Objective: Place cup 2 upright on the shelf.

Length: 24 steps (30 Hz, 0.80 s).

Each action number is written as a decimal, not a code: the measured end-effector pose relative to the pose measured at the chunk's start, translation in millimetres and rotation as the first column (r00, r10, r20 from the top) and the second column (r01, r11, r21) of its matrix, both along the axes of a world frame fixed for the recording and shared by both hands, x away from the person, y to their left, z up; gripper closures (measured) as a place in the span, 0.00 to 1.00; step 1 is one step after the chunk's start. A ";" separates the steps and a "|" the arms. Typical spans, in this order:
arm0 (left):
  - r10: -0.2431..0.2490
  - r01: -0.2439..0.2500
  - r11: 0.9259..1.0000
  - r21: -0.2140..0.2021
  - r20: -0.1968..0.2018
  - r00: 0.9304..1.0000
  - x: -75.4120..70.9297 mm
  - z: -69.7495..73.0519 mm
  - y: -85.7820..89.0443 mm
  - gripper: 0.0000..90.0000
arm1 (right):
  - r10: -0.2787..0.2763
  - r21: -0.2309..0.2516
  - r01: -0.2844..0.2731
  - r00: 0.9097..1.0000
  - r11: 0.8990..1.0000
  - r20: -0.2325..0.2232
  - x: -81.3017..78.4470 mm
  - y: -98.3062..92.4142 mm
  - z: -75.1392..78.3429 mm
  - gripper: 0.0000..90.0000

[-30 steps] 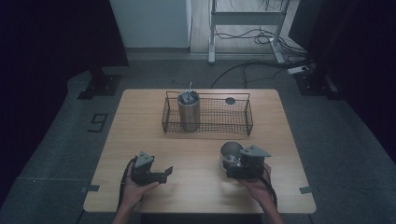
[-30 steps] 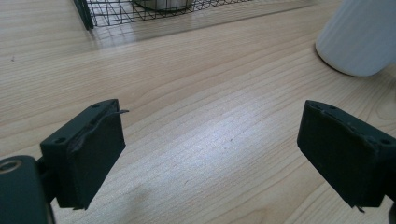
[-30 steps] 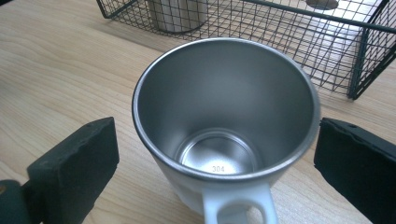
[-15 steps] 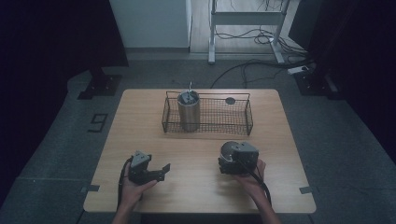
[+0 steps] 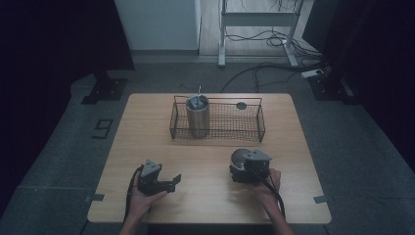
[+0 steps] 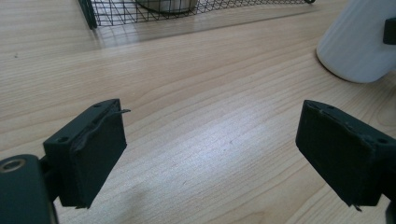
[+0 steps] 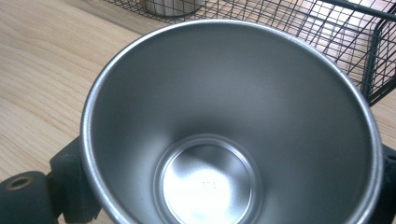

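Two grippers sit low over the near half of the table (image 5: 147, 122) in the high view. The left gripper (image 5: 172, 181) is held in the left hand (image 5: 142, 198), its jaws pointing right with nothing between them. The right gripper (image 5: 240, 169) sits at a cup (image 5: 239, 157) near the right front; its jaws have just been closing, one on each side of the cup. Farther back stands a wire basket (image 5: 244, 128) with a metal tumbler (image 5: 197, 115) upright in its left end.

From the left gripper view, the jaws stand well apart over bare wood, and the cup (image 6: 357, 44), white and ribbed outside, stands at the upper right.

From the right gripper view, the cup (image 7: 224, 140) sits between the jaws, its steel inside bare, with the basket (image 7: 355, 37) just beyond.
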State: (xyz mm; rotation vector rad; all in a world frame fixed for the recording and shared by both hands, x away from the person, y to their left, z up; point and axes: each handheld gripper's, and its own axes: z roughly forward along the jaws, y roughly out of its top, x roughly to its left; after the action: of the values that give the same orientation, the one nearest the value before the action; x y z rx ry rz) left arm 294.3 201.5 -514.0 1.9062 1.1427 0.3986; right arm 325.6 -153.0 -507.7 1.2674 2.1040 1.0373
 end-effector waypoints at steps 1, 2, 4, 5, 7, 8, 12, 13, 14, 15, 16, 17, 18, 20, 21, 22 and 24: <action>-0.001 0.001 1.000 0.001 -0.001 1.000 0.1 -0.4 -0.2 0.09 | 0.008 0.001 -0.008 1.000 1.000 -0.004 0.0 -0.7 0.4 0.08; -0.002 0.002 1.000 0.001 -0.003 1.000 0.3 -0.8 -0.4 0.09 | 0.010 0.004 -0.010 1.000 1.000 -0.004 0.1 -1.0 0.5 0.08; -0.006 0.006 1.000 0.007 -0.008 1.000 0.7 -1.5 -0.7 0.09 | 0.011 0.010 -0.011 1.000 1.000 -0.008 -0.2 -1.9 0.7 0.08; -0.006 0.006 1.000 0.007 -0.008 1.000 0.7 -1.5 -0.7 0.09 | 0.011 0.010 -0.011 1.000 1.000 -0.008 -0.2 -1.9 0.7 0.08; -0.005 0.005 1.000 0.009 -0.011 1.000 0.7 -2.0 -1.0 0.09 | 0.015 0.019 -0.015 1.000 1.000 -0.010 -0.2 -3.1 1.0 0.08; -0.003 0.003 1.000 0.010 -0.013 1.000 0.8 -2.4 -1.1 0.09 | 0.016 0.024 -0.016 1.000 1.000 -0.013 -0.4 -3.6 1.2 0.08; -0.004 0.004 1.000 0.011 -0.017 1.000 1.0 -3.1 -1.1 0.09 | 0.020 0.035 -0.019 1.000 0.999 -0.006 -1.8 -5.3 3.7 0.08; -0.003 0.004 1.000 0.011 -0.017 1.000 1.1 -3.1 -1.0 0.09 | 0.019 0.041 -0.019 1.000 0.999 0.003 -2.7 -6.6 6.2 0.08; -0.003 0.003 1.000 0.011 -0.018 1.000 1.1 -3.2 -1.0 0.09 | 0.019 0.041 -0.019 1.000 0.999 0.003 -2.7 -6.6 6.2 0.08; -0.002 0.003 1.000 0.011 -0.018 1.000 1.1 -3.2 -0.9 0.09 | 0.019 0.046 -0.019 1.000 0.999 0.006 -3.1 -7.5 7.7 0.08; -0.002 0.003 1.000 0.011 -0.019 1.000 1.1 -3.3 -0.8 0.09 | 0.019 0.052 -0.019 1.000 0.998 0.010 -3.6 -8.4 9.2 0.08; -0.003 0.003 1.000 0.012 -0.019 1.000 1.1 -3.5 -0.8 0.09 | 0.019 0.058 -0.020 1.000 0.998 0.013 -4.1 -9.4 10.8 0.08; -0.003 0.003 1.000 0.014 -0.021 1.000 1.2 -3.8 -0.9 0.09 | 0.020 0.063 -0.021 1.000 0.998 0.015 -4.7 -10.4 12.6 0.08; -0.004 0.005 1.000 0.019 -0.023 1.000 1.5 -4.7 -1.2 0.09 | 0.020 0.071 -0.022 0.999 0.997 0.027 -6.2 -12.4 16.4 0.08; -0.005 0.005 1.000 0.021 -0.024 1.000 1.5 -5.2 -1.6 0.09 | 0.022 0.076 -0.025 0.999 0.997 0.036 -7.5 -13.8 19.8 0.08; -0.006 0.007 1.000 0.021 -0.027 1.000 1.5 -5.6 -2.1 0.09 | 0.022 0.076 -0.025 0.999 0.997 0.036 -7.5 -13.8 19.8 0.08; -0.008 0.008 1.000 0.025 -0.031 0.999 1.7 -6.5 -3.0 0.10 | 0.024 0.082 -0.027 0.999 0.996 0.043 -9.1 -15.3 23.6 0.08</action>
State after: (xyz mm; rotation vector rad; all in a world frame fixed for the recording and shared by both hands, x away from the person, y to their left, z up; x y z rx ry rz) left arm 295.9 198.5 -520.5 1.9440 1.1549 0.3817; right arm 316.5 -168.3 -484.1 1.2494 2.0704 1.1629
